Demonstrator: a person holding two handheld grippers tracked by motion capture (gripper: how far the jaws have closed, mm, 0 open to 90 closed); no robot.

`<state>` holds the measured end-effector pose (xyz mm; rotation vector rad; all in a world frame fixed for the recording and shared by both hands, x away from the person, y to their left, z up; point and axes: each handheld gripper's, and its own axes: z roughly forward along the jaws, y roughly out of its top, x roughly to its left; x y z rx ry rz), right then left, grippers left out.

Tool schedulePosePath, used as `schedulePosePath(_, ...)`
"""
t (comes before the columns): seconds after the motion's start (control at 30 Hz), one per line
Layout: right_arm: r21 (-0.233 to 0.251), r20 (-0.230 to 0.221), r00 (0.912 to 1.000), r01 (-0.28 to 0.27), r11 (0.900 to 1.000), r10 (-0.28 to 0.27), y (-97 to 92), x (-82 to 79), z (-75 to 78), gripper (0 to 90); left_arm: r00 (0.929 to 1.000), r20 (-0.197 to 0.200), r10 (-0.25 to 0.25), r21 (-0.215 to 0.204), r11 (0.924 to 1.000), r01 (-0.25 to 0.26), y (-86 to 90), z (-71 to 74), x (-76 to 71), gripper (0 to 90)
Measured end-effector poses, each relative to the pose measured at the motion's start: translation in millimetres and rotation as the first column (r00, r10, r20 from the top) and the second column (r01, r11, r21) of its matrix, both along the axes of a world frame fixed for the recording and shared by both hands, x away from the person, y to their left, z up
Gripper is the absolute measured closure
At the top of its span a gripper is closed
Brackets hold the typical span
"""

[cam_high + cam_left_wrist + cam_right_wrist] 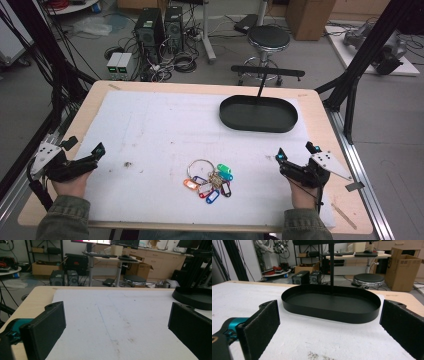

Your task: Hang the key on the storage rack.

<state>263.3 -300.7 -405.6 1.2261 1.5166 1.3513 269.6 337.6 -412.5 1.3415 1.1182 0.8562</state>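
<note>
The wooden tabletop (320, 125) carries a white foam sheet (160, 130); on it lie a bunch of keys with coloured tags (210, 181) and a black oval tray (258, 114).

high: overhead, forward-down | tool views: low, forward | shared: tray (258, 114)

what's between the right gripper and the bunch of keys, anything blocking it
Nothing visible. Bare white mat lies between the open right gripper and the bunch of keys, and the black tray sits farther back, out of that path.
</note>
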Motion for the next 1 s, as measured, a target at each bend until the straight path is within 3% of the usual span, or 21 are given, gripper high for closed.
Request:
schedulePosePath(0.27,-0.003,0.010,0.9999,-0.004,1.0000,0.004,0.1,-1.2,0.6,1.7,1.0000,-0.003,-0.006,0.006,1.0000,0.006,-0.4,0.2,-0.4,1.8)
schedulePosePath(0.87,-0.013,-0.023,0.9991,-0.037,0.9992,0.037,5.0,0.2,0.3,1.8,0.9995,-0.019,-0.024,0.007,0.9997,0.025,-1.3,-1.1,1.9,1.8)
schedulePosePath(1.0,-0.019,-0.040,0.9964,-0.075,0.9970,0.074,8.6,2.0,1.5,1.8,0.9994,-0.021,-0.026,0.004,0.9997,0.026,-0.8,-1.2,2.2,1.8)
